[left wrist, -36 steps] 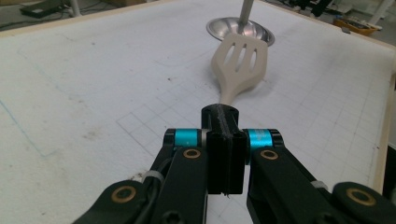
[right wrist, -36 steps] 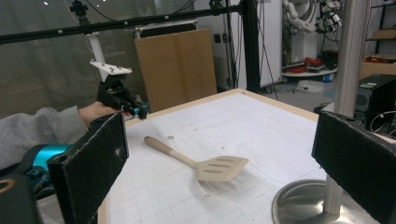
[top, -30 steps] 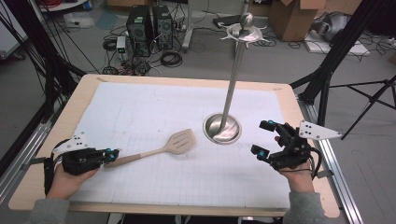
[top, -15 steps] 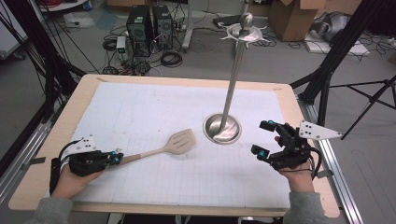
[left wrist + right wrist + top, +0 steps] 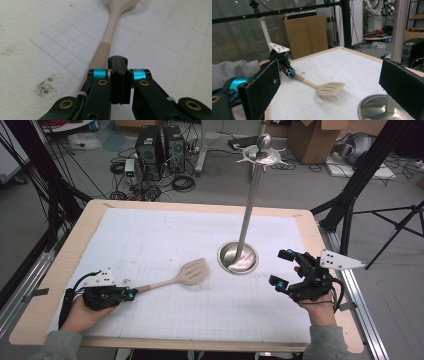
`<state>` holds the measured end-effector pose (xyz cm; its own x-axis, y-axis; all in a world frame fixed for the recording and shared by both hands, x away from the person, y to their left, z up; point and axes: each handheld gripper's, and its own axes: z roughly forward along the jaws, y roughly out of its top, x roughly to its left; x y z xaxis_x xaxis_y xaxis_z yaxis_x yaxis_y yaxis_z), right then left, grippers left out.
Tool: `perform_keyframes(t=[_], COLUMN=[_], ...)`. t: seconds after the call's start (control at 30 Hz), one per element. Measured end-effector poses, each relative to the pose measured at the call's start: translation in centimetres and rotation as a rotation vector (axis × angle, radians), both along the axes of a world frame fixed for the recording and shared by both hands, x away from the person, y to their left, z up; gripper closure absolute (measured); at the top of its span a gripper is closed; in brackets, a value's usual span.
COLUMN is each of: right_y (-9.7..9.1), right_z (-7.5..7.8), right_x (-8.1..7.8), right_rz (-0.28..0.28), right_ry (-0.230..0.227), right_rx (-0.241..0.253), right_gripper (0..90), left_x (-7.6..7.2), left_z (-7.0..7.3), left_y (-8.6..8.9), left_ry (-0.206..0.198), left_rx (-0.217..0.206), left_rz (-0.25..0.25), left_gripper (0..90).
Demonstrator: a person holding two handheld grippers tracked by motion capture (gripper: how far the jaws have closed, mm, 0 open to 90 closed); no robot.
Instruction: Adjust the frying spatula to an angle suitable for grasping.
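My left gripper (image 5: 129, 293) sits low at the near left of the table (image 5: 90, 215). Its jaws are shut tight on the end of the spatula (image 5: 187, 274) handle. In the left gripper view, the tan handle runs out from under the closed jaws, and the gripper (image 5: 117, 65) looks along it toward the wide end.

The spatula lies on the white mat (image 5: 165, 235), near the middle of the table. Its flat end with slots points toward the stand (image 5: 239, 256). It is near the stand's round base but does not touch it.

My right gripper (image 5: 283, 269) is at the near right, just beside that base. Its jaws are wide open and hold nothing. In the right gripper view I see the spatula (image 5: 329, 89) flat on the mat, with my left gripper (image 5: 291, 72) on its handle, and the shiny pole of the stand (image 5: 398, 30) going up at the right.
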<state>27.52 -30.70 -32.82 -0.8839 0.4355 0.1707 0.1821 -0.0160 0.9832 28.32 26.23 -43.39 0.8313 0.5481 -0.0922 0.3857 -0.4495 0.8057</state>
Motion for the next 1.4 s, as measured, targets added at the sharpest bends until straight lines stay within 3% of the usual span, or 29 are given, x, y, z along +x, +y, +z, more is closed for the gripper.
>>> perform_keyframes(t=[0.4,0.87,1.13,1.4], right_y=[0.0,-0.1,0.0,-0.1], right_z=[0.0,-0.2,-0.3,-0.3], right_x=[0.0,0.0,0.2,0.1], right_rz=[0.001,-0.002,0.001,-0.003], right_ry=[0.005,0.015,0.009,0.016], right_rx=[-0.002,0.000,-0.006,-0.003], right_gripper=[2.5,2.5,2.5,2.5], left_x=[0.4,0.8,1.4,1.7], left_z=[-0.8,-0.8,-1.1,-1.1], left_y=[0.0,0.1,0.9,1.0], left_ry=[0.033,0.034,0.045,0.035], left_rx=[0.046,0.059,0.003,0.013], left_rz=[0.009,0.045,0.067,0.067], left_gripper=[89.6,89.6,89.6,89.6])
